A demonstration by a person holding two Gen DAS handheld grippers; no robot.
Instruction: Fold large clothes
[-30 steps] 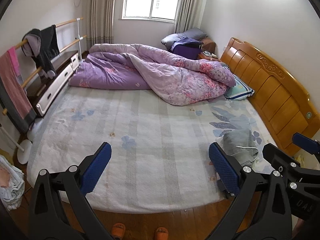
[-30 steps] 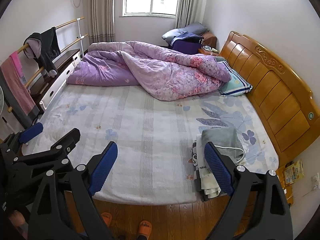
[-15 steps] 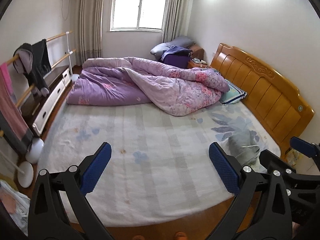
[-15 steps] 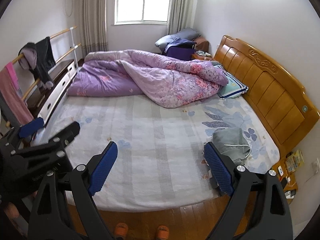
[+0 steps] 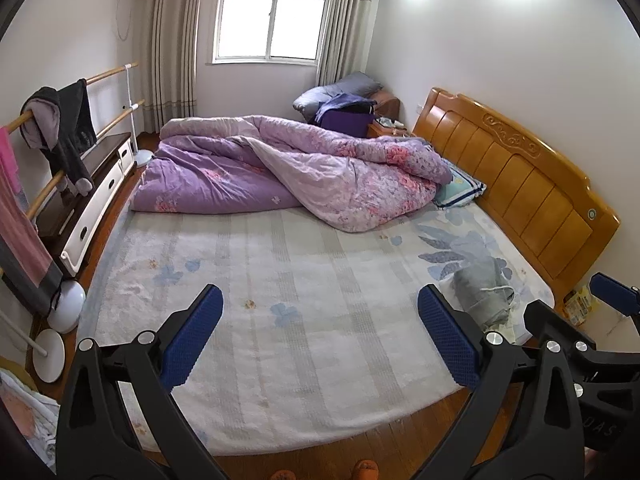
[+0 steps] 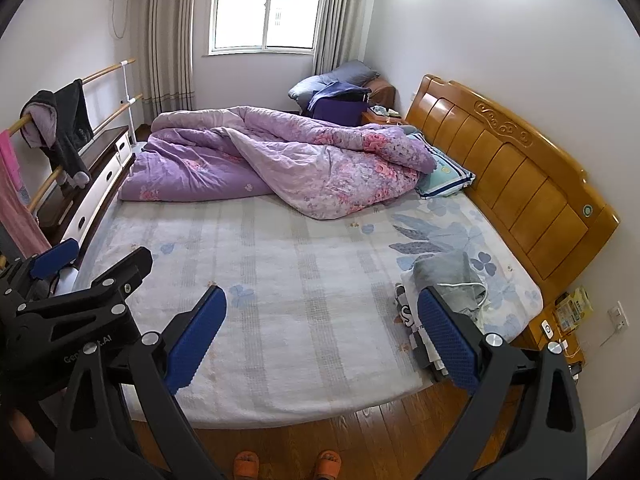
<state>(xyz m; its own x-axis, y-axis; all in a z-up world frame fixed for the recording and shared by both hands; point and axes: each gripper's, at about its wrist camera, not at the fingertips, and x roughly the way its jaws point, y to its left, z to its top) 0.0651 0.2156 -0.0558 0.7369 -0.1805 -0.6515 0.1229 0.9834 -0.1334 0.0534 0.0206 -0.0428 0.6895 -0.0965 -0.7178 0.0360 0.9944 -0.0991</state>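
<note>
A folded grey garment (image 6: 450,282) lies on a small stack of folded clothes (image 6: 412,322) at the bed's near right corner; it also shows in the left wrist view (image 5: 482,294). My left gripper (image 5: 320,340) is open and empty, held in front of the bed's near edge. My right gripper (image 6: 322,340) is open and empty beside it, its right fingertip in front of the stack. The left gripper shows at the left in the right wrist view (image 6: 88,276). The right gripper shows at the right of the left wrist view, where only one blue pad is clear.
A bed with a pale flowered sheet (image 6: 300,280) holds a crumpled purple quilt (image 6: 280,164) and a pillow (image 6: 444,178) at the back. A wooden headboard (image 6: 512,168) stands at the right. A rail with hanging clothes (image 5: 60,132) and a low cabinet (image 5: 92,196) stand at the left. The floor (image 6: 360,432) is wood.
Both grippers have pulled back and risen from the bed, so more of the room shows. Both stay open and empty. The clothes have not moved.
</note>
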